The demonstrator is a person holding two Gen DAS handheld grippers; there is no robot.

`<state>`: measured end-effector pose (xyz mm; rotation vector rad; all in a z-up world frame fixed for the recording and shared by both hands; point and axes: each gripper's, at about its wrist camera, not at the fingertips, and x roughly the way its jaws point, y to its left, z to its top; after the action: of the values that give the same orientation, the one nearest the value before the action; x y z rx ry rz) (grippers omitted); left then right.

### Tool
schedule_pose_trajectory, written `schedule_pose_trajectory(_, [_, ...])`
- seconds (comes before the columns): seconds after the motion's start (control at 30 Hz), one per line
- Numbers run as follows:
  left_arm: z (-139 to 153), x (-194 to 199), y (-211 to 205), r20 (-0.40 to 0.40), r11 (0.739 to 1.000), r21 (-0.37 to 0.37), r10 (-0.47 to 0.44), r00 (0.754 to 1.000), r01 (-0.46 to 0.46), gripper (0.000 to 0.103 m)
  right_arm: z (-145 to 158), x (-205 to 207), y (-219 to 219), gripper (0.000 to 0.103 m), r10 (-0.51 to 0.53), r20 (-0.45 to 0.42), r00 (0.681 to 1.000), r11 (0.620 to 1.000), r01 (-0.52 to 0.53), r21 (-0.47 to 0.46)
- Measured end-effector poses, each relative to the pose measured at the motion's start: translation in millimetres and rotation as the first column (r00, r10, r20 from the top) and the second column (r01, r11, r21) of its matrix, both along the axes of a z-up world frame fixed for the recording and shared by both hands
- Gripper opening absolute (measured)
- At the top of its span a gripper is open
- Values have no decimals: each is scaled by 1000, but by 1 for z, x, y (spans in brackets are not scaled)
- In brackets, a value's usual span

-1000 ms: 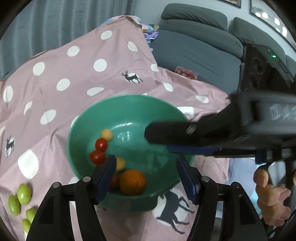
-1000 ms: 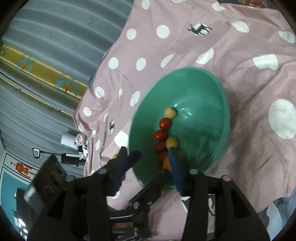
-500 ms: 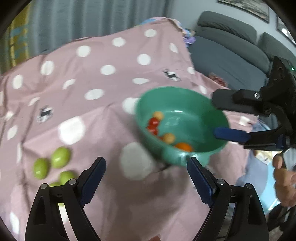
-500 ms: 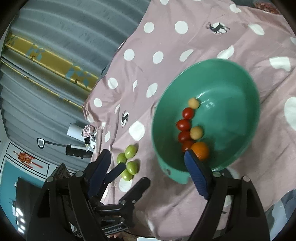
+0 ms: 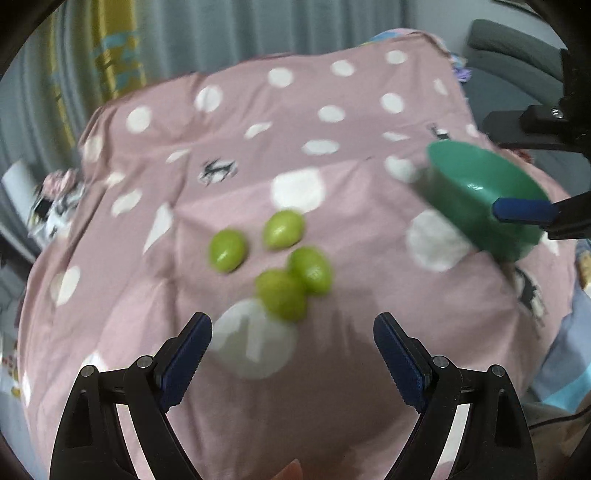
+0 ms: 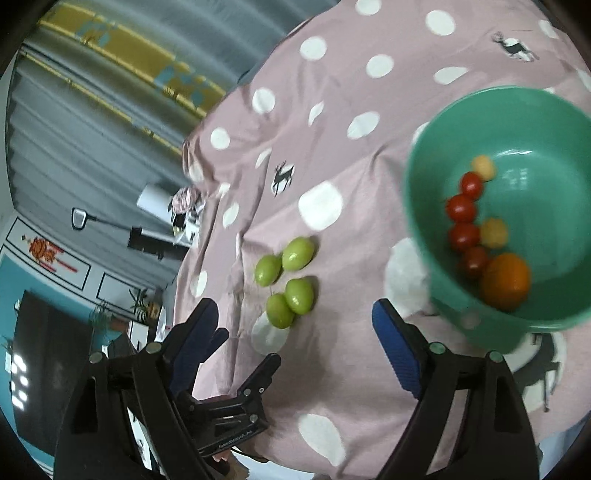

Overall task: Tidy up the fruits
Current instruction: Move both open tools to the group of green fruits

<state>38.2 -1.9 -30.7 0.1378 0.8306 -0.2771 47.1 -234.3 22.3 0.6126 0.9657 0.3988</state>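
Several green fruits (image 5: 282,293) lie in a loose cluster on the pink polka-dot cloth (image 5: 258,155), just ahead of my open, empty left gripper (image 5: 291,343). They also show in the right wrist view (image 6: 288,280). A green bowl (image 6: 546,122) to their right holds an orange (image 6: 505,281), red cherry tomatoes (image 6: 461,208) and yellow ones (image 6: 493,232). My right gripper (image 6: 295,332) is open and empty, above the cloth between the green fruits and the bowl. The bowl's rim shows in the left wrist view (image 5: 476,166).
The cloth drapes over a raised surface and falls away at its edges. Grey curtains (image 5: 221,29) hang behind it and a grey sofa (image 5: 517,55) stands at the right. The right gripper's body (image 5: 535,125) reaches in over the bowl in the left wrist view.
Both grippers have drawn back from the bowl and swung left toward the green fruits. Their jaws have opened wider. The orange stays in the bowl.
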Motion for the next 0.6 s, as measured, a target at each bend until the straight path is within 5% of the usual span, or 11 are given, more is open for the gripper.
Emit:
schedule_pose_trajectory(0.33, [-25,8,49,-81,993,-90,65,995,-72,89,-35,29,42,88,68,-63,996,998,-68,3])
schedule_pose_trajectory(0.6, [-29,29,39,-106,995,10,97,990,-97,89,-78,51,72,83,80,-176,981,994,-92,-61])
